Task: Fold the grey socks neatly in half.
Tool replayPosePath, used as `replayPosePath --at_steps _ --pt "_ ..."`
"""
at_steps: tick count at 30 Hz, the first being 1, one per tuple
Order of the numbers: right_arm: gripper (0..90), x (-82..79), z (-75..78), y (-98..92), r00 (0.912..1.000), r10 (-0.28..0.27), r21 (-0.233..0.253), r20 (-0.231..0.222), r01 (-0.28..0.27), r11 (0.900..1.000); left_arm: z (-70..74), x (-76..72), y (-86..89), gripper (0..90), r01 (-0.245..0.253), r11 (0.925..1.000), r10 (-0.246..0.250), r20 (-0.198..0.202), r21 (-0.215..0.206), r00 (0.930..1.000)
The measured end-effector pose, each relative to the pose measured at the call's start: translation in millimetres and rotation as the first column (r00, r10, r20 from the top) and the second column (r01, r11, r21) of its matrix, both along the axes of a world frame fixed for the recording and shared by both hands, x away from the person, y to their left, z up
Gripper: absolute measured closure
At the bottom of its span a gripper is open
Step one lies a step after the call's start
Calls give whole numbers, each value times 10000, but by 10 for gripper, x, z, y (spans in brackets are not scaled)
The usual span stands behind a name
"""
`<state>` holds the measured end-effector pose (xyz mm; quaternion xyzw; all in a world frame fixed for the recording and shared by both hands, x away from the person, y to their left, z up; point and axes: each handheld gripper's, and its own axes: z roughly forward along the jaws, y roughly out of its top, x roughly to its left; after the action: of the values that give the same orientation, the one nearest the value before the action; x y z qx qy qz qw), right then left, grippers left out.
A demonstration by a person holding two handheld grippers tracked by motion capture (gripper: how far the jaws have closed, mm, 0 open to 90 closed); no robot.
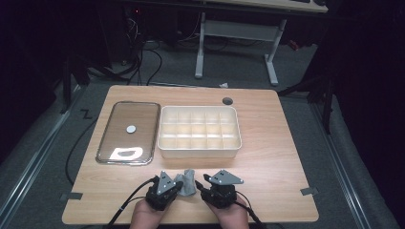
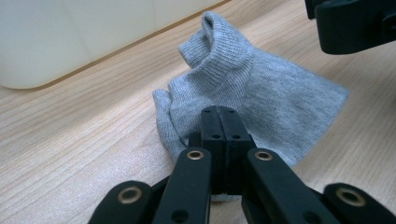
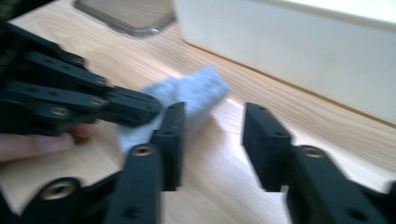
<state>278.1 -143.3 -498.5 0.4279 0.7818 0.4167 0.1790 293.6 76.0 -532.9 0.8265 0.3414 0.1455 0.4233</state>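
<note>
writing: none readable | grey sock [image 2: 261,88]: ribbed cuff, crumpled, lower centre of high view, on table [image 1: 277,143] | left gripper [image 2: 219,116]: jaws closed, pinching sock edge | right gripper [image 3: 212,135]: jaws apart, holding nothing

Sock [image 2: 261,88], grey: 1. Box [image 1: 199,145], white, with compartments: 1. Lid [image 1: 128,133], clear: 1. Tongs: 2, left [image 2: 219,122] and right [image 3: 212,140]. Counter [image 1: 282,157]: 1.

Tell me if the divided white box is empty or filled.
Empty: every compartment of the white box that the high view looks into shows bare bottom.
</note>
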Motion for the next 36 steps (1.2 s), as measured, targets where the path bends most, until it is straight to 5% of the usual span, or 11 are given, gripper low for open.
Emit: replayPosePath --at_steps 2,7,9,17,23,36 --pt "524 34 -43 -34 9994 -223 -133 -266 220 9997 0 -1 0 900 0 10000 0 4 5 10000" --pt "779 35 -167 -7 9976 -622 -609 -299 602 9963 0 3 3 900 -2 10000 1 -27 -37 10000" --pt "795 32 -173 4 9978 -613 -599 -258 597 9964 0 2 2 900 -6 10000 6 -23 -31 10000" --pt "866 84 -289 209 9972 125 -839 -740 -188 9963 2 -7 -21 900 -88 10000 88 -7 5 10000" --pt "893 56 -294 200 9969 567 -903 -550 -615 9940 12 -20 -154 900 -15 9998 13 97 202 10000" --pt "893 36 -186 -175 9992 373 174 -133 -371 9992 44 -18 -622 900 -267 9970 243 327 728 9992"
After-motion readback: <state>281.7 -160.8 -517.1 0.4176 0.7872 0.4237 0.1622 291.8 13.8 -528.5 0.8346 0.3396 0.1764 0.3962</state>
